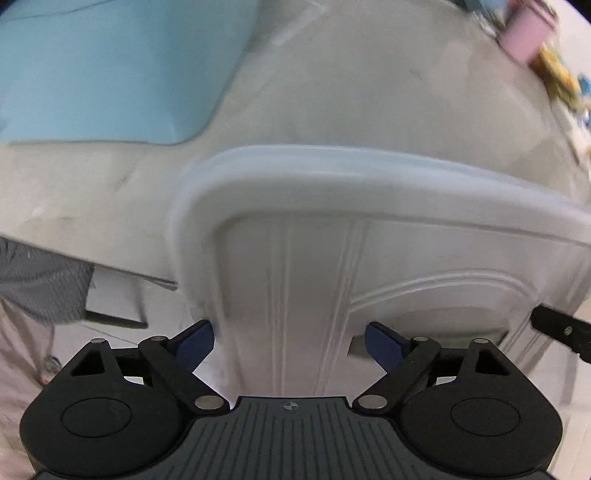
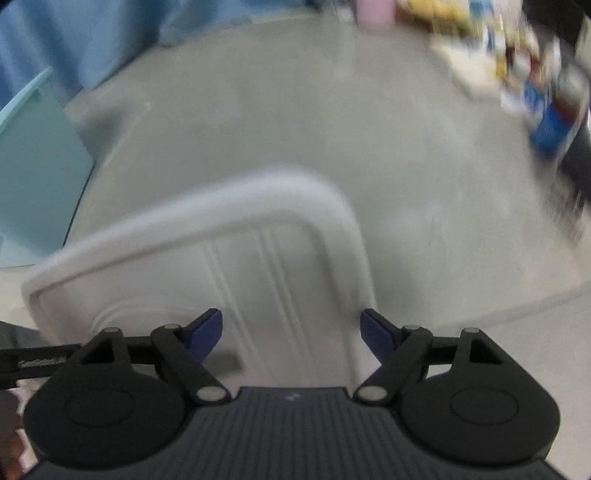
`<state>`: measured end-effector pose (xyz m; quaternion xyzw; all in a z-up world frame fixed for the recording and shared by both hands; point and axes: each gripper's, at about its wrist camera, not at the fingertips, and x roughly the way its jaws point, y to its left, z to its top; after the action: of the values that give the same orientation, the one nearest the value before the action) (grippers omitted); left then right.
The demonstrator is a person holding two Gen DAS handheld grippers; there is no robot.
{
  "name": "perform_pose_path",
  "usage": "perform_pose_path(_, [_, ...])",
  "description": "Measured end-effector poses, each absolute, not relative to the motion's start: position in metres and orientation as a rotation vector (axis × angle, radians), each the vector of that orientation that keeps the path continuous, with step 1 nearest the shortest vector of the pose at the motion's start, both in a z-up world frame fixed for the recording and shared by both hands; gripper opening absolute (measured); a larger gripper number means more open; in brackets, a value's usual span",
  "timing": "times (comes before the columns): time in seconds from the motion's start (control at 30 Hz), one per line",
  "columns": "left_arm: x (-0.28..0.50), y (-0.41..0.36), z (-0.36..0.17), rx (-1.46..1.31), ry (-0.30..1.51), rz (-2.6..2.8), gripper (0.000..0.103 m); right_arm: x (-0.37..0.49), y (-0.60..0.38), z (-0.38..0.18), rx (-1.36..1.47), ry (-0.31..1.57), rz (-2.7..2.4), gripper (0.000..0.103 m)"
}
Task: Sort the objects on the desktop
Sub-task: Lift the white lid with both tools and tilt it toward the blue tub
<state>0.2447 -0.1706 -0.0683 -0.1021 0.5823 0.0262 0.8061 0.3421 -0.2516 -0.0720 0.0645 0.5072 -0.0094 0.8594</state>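
Note:
A white plastic tray (image 1: 332, 192) with a raised rim lies on the pale table, empty as far as I can see. My left gripper (image 1: 290, 341) is open over the tray's near left part, its blue pads (image 1: 384, 347) spread wide. In the right wrist view the same tray (image 2: 207, 221) shows blurred, and my right gripper (image 2: 291, 334) is open over its near right corner. The tip of the right gripper (image 1: 561, 328) shows at the right edge of the left wrist view. Neither gripper holds anything.
A light blue mat (image 1: 110, 70) lies at the far left. A pink cup (image 1: 524, 33) and a blurred cluster of colourful items (image 2: 517, 66) stand at the far right. The table's near edge (image 1: 129, 273) runs left of the tray.

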Motion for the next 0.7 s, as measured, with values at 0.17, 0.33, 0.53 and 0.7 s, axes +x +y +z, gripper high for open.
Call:
perform_pose_path(0.17, [0.23, -0.181, -0.046, -0.117, 1.048, 0.088, 0.092, 0.366, -0.245, -0.095, 0.062, 1.095, 0.017, 0.091])
perform_pose_path(0.33, [0.256, -0.186, -0.053, -0.009, 1.058, 0.045, 0.092, 0.389, -0.247, -0.105, 0.013, 1.091, 0.006, 0.097])
perform_pose_path(0.53, [0.25, -0.208, -0.051, 0.049, 1.075, 0.035, 0.095, 0.395, -0.249, -0.104, 0.036, 1.106, 0.006, 0.094])
perform_pose_path(0.7, [0.26, -0.208, -0.053, 0.095, 1.087, 0.024, 0.1, 0.37, -0.261, -0.081, 0.074, 1.079, 0.03, 0.095])
